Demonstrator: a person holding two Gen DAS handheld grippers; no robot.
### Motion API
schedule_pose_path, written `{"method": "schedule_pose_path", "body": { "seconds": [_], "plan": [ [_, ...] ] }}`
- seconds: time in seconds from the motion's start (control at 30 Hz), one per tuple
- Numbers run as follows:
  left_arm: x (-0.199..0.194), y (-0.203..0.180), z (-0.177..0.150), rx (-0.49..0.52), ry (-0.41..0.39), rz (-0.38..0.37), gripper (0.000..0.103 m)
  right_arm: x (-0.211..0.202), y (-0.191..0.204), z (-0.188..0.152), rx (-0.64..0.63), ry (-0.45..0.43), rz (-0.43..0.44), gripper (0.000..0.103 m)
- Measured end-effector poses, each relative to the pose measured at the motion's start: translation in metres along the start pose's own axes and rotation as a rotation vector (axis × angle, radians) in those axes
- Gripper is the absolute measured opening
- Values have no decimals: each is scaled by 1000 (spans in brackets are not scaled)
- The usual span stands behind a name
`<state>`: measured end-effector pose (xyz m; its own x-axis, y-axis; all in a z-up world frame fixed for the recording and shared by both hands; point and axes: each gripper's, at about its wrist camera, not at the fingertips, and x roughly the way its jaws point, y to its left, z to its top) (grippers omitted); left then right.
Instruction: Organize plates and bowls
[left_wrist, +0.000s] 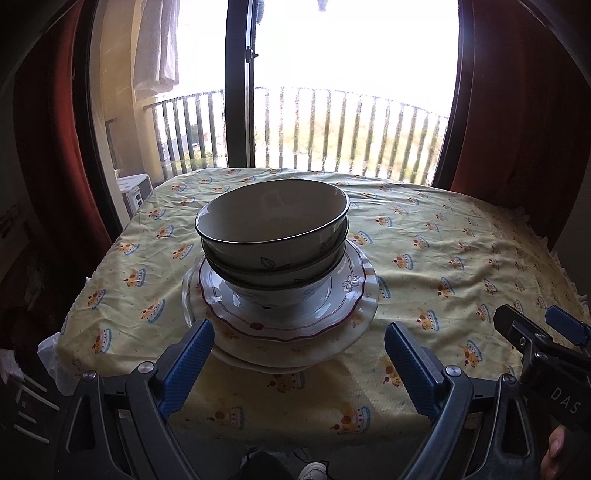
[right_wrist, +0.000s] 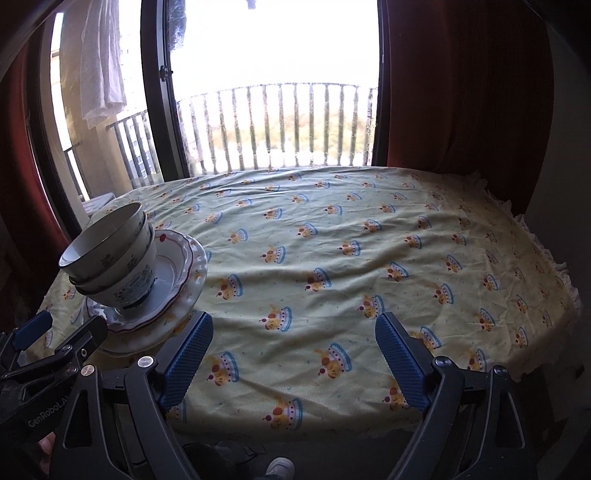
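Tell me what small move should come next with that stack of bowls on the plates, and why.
Probably none beyond drawing both grippers back. The bowls already sit nested on the stacked plates on the tablecloth, and no other dish shows. The left gripper and the right gripper are both open and empty, so the sorting looks done.

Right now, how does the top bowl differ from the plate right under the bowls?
The top bowl is deep and steep-walled; the red-rimmed plate is shallow and wide.
The top bowl has a dark rim and a plain inside; the red-rimmed plate has a wavy red edge line and a flower motif.
The top bowl is nested in the bowls below it; the red-rimmed plate lies on a larger plate.
Both are upright, pale, in one stack.
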<state>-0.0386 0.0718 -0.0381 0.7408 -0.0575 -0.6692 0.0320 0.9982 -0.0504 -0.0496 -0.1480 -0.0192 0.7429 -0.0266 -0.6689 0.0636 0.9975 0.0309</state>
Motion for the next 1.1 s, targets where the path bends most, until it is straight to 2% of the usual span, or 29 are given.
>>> {"method": "schedule_pose_path", "body": {
  "seconds": [0.83,0.97,1.1],
  "plan": [
    [-4,-4,0,-7,-22,1,95,-2,-2,2,13,2,13,95],
    [-3,-4,1,-9,-18,10,95,1,-3,2,32,36,35,95],
    [-4,-4,2,-14,-24,3,95,-5,-3,4,36,0,31,95]
  ]
}}
